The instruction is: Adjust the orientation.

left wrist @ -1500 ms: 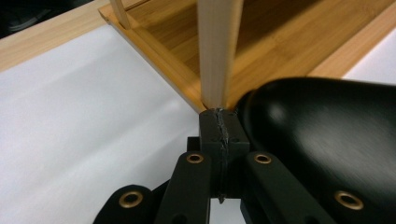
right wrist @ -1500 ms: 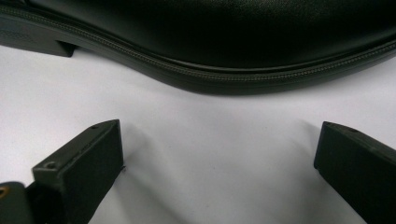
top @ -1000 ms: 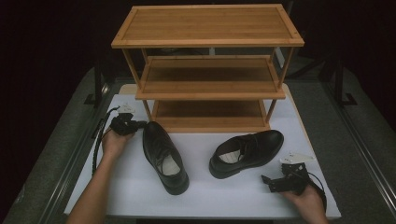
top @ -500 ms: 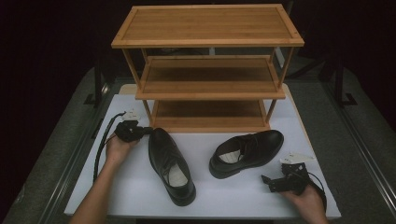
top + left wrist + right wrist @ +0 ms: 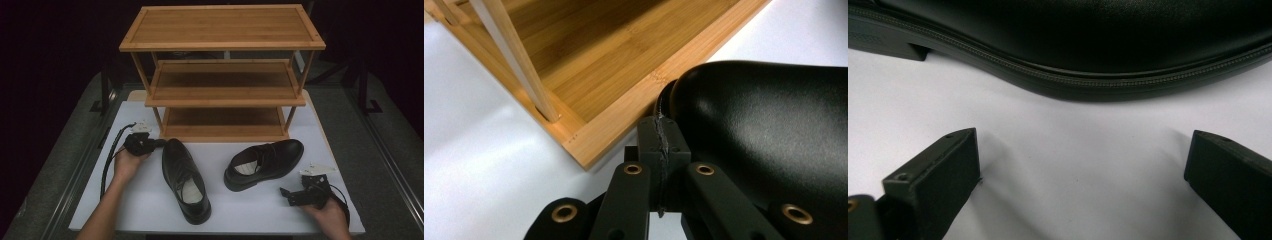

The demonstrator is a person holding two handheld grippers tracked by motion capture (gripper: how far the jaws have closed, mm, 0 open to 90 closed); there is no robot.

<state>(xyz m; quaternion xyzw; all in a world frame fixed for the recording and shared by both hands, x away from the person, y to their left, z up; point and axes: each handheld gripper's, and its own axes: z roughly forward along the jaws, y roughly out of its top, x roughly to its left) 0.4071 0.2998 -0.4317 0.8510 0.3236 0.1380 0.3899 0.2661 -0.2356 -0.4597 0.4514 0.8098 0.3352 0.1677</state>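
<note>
No text, label, brand or number could be read on anything near either gripper; the shoes and rack bore none.

Before me, wooden three-tier rack [image 5: 222,75] at far side of white table [image 5: 250,210]; all three shelves bare; rack's bottom tray sits flat on tabletop; grey floor [image 5: 385,165] left and right; dark room beyond.

High view looks down over the table [image 5: 240,210]; claw views sit close, sharing it.
</note>
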